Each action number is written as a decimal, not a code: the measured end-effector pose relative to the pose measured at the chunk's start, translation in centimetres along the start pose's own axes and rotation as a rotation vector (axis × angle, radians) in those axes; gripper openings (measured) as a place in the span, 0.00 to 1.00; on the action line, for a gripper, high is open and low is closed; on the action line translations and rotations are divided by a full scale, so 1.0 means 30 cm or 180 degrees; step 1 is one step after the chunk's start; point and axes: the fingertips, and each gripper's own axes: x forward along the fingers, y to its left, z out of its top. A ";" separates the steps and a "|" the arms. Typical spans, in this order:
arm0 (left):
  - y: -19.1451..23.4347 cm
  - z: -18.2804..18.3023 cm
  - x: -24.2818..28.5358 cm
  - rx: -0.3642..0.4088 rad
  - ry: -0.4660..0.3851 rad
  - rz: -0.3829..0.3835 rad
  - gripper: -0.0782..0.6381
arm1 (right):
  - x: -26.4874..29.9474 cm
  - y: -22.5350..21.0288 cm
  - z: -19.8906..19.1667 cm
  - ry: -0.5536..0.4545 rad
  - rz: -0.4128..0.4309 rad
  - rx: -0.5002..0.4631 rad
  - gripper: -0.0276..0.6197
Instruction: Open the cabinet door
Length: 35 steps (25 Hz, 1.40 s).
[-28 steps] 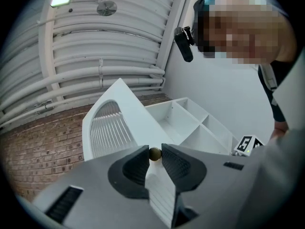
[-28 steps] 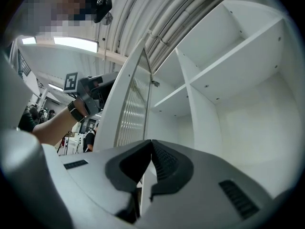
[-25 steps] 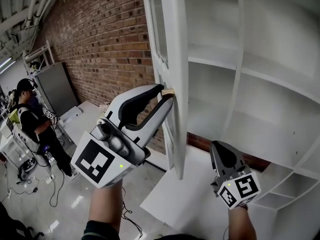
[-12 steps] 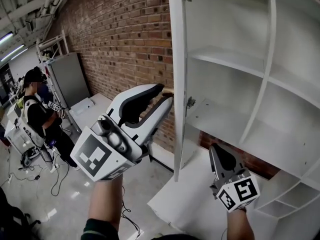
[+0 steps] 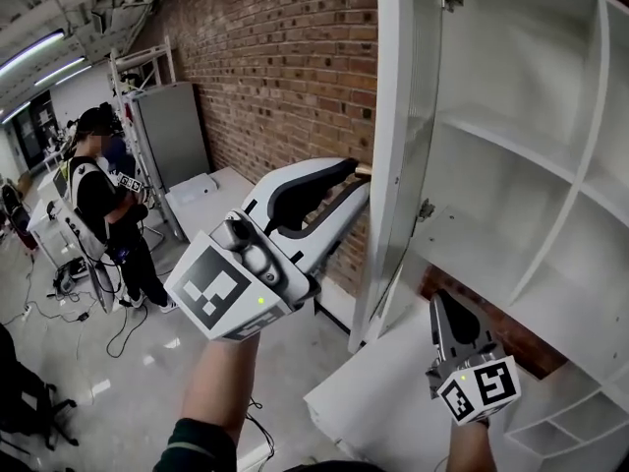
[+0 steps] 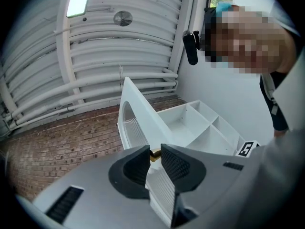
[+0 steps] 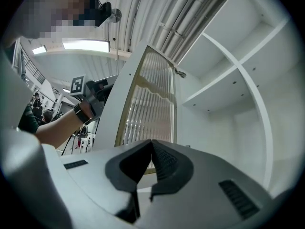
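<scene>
I'm pinching the small brass knob (image 6: 155, 153) with my left gripper (image 6: 153, 156). The jaws are closing narrowly on it from both sides, and the knob is showing just between the pads. In the head view that gripper is reaching up through the middle of the frame to the cabinet door (image 5: 393, 116), which is standing almost edge-on to me in the upper centre, well out from the cabinet (image 5: 590, 28).

To the right of the door, the white shelves (image 5: 511, 155) are lying fully exposed, and a hinge (image 5: 425, 209) is showing on the door's inner side. The brick wall (image 5: 275, 77) is filling the upper left behind the door.

My right gripper (image 5: 444, 308) is hanging low at the lower right, under the shelves. Its jaws are pressed together with nothing between them, and it is touching nothing.

As I'm reading it, the opening is mostly done, since the inside is already showing. What's left is perhaps a little more swing towards the wall, then letting go of the knob.
</scene>
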 end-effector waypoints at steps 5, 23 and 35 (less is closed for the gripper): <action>0.053 0.002 -0.044 -0.0008 -0.0001 0.0131 0.20 | 0.030 0.034 -0.008 0.0028 0.0064 0.0020 0.05; 0.294 -0.084 -0.157 -0.0124 0.0088 0.0858 0.12 | 0.093 0.054 -0.062 0.0092 0.0184 0.0069 0.05; 0.299 -0.143 -0.215 -0.0117 0.0292 0.1224 0.12 | 0.104 0.107 -0.091 0.0095 0.0342 0.0105 0.05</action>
